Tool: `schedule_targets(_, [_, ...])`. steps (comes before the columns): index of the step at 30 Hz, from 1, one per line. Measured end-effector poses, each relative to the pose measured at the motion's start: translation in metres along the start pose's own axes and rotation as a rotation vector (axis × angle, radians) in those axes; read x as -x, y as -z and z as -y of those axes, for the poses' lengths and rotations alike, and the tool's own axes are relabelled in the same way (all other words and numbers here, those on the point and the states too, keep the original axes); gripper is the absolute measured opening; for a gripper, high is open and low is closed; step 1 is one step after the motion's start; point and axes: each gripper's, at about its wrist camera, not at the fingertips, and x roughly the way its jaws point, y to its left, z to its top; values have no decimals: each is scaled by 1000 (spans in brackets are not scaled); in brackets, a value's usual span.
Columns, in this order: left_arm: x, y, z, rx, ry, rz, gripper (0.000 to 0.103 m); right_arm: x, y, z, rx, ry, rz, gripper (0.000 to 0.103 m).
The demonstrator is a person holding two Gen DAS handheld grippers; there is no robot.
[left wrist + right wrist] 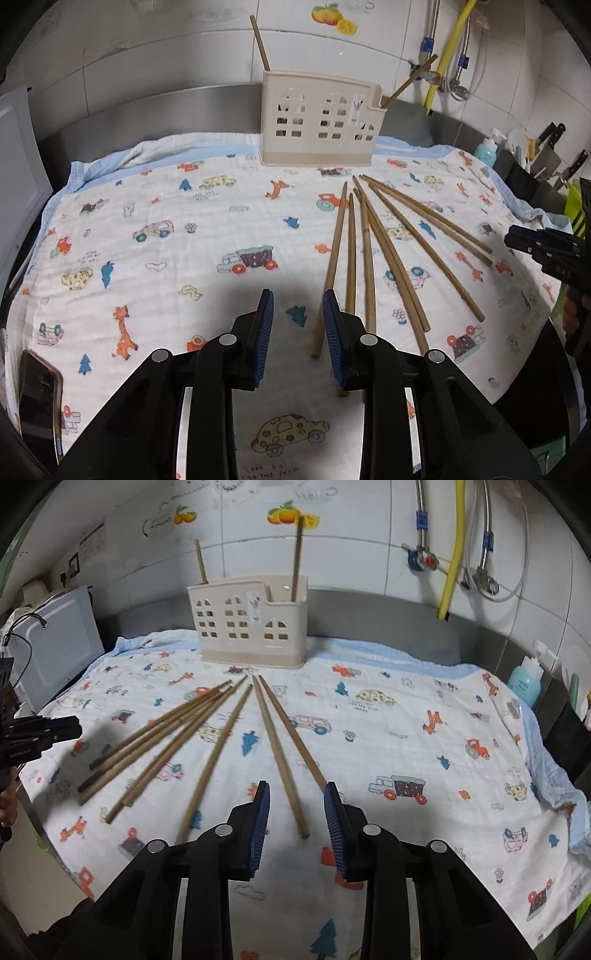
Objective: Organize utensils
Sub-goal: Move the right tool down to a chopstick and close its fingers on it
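Seven loose brown wooden chopsticks [207,738] lie fanned on the white cotton cloth printed with cars and giraffes [166,229]. Their far tips converge just in front of the cream plastic utensil holder with window-shaped cut-outs [251,627]; their near ends spread toward both grippers. Each stick's long axis runs roughly from the holder toward the operator.

The right hand-held gripper [297,823] hangs just above the near ends of the two rightmost sticks. One stick [282,764] ends in the gap between the blue pads; the other [295,738] runs toward the right-hand pad and passes out of sight at its tip. The jaws stand apart and grasp nothing.

The left hand-held gripper [297,332] is over the opposite edge of the fan. The leftmost stick [334,258] passes just beside its right-hand pad, partly hidden behind it. Its jaws are likewise apart and empty; bare cloth shows between the pads.

Judgement: the right gripper is better aligned, since a stick already lies along its gap. A short descent and closure would suffice.

The holder stands upright at the far edge of the cloth. Two chopsticks [297,557] already lean in it, one in the left section and one in the right.
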Motion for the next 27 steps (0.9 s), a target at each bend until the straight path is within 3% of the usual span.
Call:
schedule_targets(17, [-28,2,9,-45,57,-72,28,-45,-8,29,4,-43,-75,21])
schedule_targets(27, [-43,5,14,-79,45,-101,27,-54,-8,27,30,-63,-91,19])
